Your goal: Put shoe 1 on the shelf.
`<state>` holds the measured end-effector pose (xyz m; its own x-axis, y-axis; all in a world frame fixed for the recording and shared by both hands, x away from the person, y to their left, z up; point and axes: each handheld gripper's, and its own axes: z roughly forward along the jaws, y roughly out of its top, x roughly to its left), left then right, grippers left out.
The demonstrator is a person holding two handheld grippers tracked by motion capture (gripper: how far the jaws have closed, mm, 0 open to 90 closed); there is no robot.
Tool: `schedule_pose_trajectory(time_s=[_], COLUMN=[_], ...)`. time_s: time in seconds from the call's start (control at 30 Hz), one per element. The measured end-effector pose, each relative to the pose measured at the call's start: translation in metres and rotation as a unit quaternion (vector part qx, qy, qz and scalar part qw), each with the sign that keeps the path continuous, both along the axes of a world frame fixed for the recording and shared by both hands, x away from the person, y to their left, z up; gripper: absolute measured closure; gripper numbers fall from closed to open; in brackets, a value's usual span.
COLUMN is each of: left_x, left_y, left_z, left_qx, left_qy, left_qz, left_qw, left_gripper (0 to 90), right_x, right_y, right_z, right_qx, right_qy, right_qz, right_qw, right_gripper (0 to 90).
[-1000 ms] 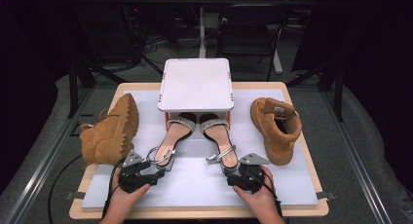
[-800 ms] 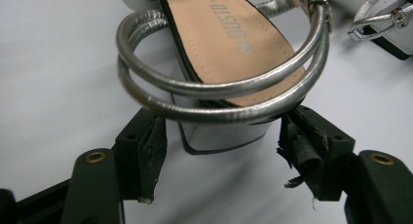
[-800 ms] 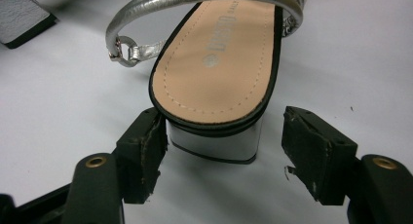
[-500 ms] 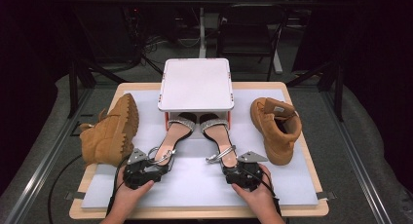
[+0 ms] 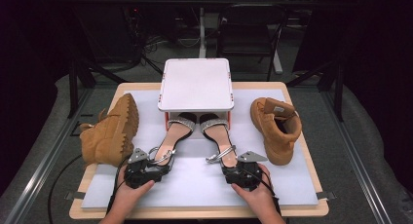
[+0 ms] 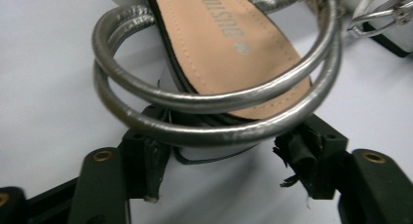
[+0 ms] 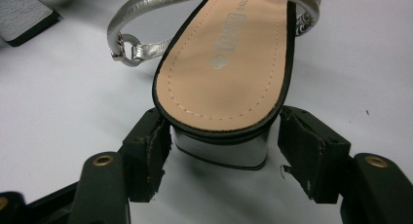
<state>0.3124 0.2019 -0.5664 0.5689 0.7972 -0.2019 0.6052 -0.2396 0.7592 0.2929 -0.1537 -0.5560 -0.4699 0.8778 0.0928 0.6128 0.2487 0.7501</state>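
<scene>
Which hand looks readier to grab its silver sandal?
Right, slightly. The right gripper has the right sandal's heel squarely between its jaws. The left gripper also straddles the left sandal's heel, but the ankle straps hang over it.

Dim room, grey floor (image 5: 370,151), dark chair (image 5: 248,34) and cables (image 5: 165,41) behind wooden table (image 5: 311,212).

Both hand-held grippers (image 5: 195,168) — jaws closing

Tan boot (image 5: 111,134) on its side left; second boot (image 5: 275,126) right; white rack (image 5: 196,84) behind.
</scene>
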Motion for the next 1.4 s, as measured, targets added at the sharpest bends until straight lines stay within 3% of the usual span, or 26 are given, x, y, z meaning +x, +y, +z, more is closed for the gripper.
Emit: schedule_pose_trajectory(time_s=[0.13, 0.3, 0.53, 0.77, 1.3, 1.4], left_x=[0.001, 0.001, 0.002, 0.001, -0.001, -0.003], left_y=[0.000, 0.000, 0.000, -0.002, -0.005, -0.008], left_z=[0.001, 0.000, 0.000, 0.001, 0.004, 0.006], left_qx=[0.000, 0.001, 0.002, 0.003, -0.004, -0.001], left_qy=[0.008, 0.003, 0.001, 0.002, 0.008, -0.001], left_qz=[0.001, 0.002, -0.004, 0.004, -0.002, -0.008], left_qw=[1.0000, 1.0000, 1.0000, 1.0000, 1.0000, 1.0000], left_gripper=[38.5, 38.4, 38.3, 38.8, 38.9, 39.1], right_x=[0.001, 0.002, 0.002, 0.003, -0.001, -0.002], right_y=[0.002, 0.003, 0.003, 0.006, 0.012, 0.015], right_z=[0.000, 0.000, -0.001, -0.002, 0.006, 0.008], right_qx=[-0.004, -0.010, 0.000, -0.027, -0.006, -0.001], right_qy=[-0.002, -0.004, 0.005, 0.010, 0.019, 0.017], right_qz=[-0.002, -0.003, -0.003, 0.000, -0.027, -0.035], right_qw=[1.0000, 0.9999, 1.0000, 0.9996, 0.9994, 0.9992], right_gripper=[36.1, 36.4, 38.4, 38.0, 39.6, 39.6])
